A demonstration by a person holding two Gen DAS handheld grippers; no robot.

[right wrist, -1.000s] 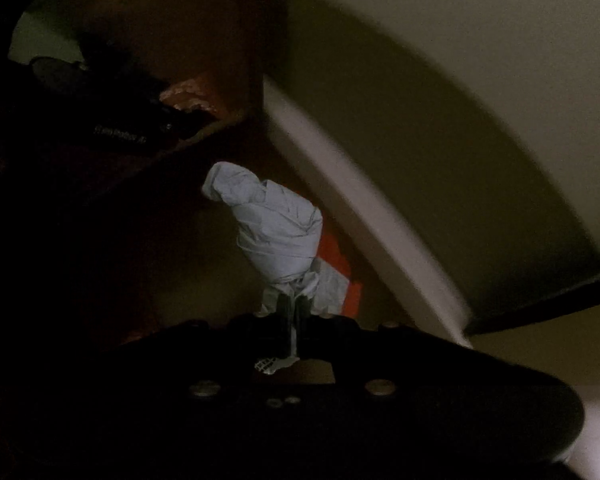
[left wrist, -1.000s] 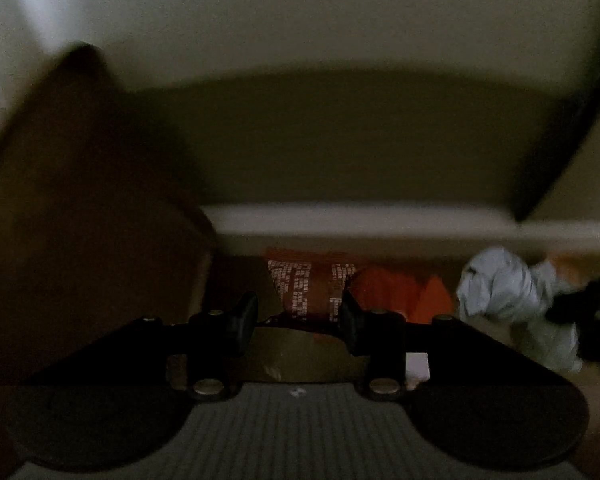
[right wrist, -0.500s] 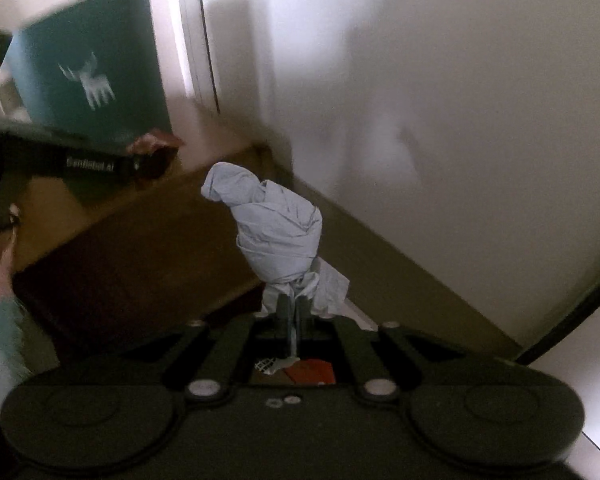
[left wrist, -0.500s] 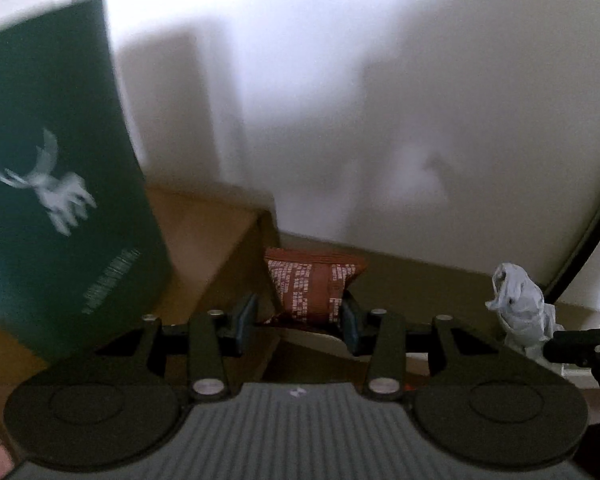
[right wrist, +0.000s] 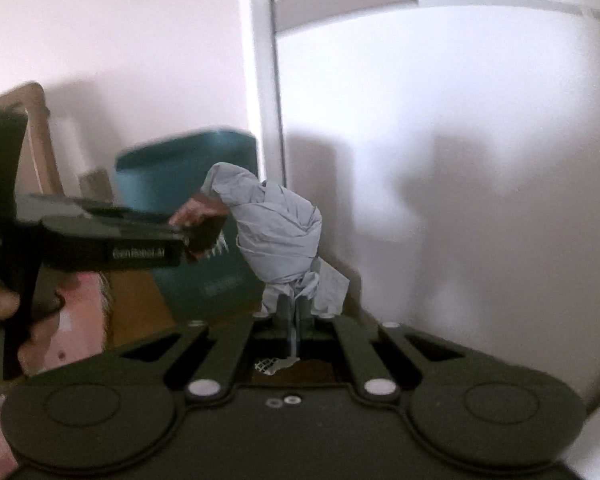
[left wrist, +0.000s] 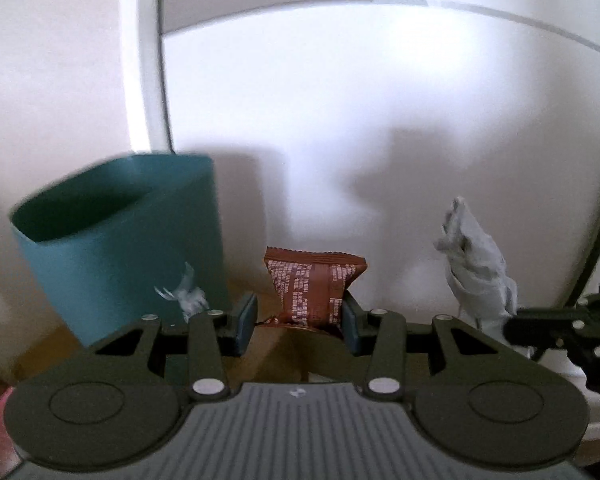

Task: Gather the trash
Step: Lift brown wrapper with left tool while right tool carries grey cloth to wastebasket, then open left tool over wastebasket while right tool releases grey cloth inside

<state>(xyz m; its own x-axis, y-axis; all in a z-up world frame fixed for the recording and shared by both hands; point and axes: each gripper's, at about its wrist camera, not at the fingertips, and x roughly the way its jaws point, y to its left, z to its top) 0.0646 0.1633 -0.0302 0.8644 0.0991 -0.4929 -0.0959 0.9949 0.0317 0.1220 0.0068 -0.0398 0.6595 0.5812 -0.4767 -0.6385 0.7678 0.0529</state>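
Observation:
My left gripper is shut on a brown snack wrapper and holds it up in the air. A teal trash bin with a white deer print stands just left of it, its open top level with the wrapper. My right gripper is shut on a crumpled grey-white paper wad, also held up. The wad shows at the right of the left wrist view. In the right wrist view the bin stands behind the left gripper and the wad.
A white wall is close behind everything, with a white door frame above the bin. A wooden surface carries the bin. A brown chair back and the person's hand are at the left of the right wrist view.
Both grippers have risen from the dark floor area with their trash. The teal bin has come into view and now sits lower, its open top visible.

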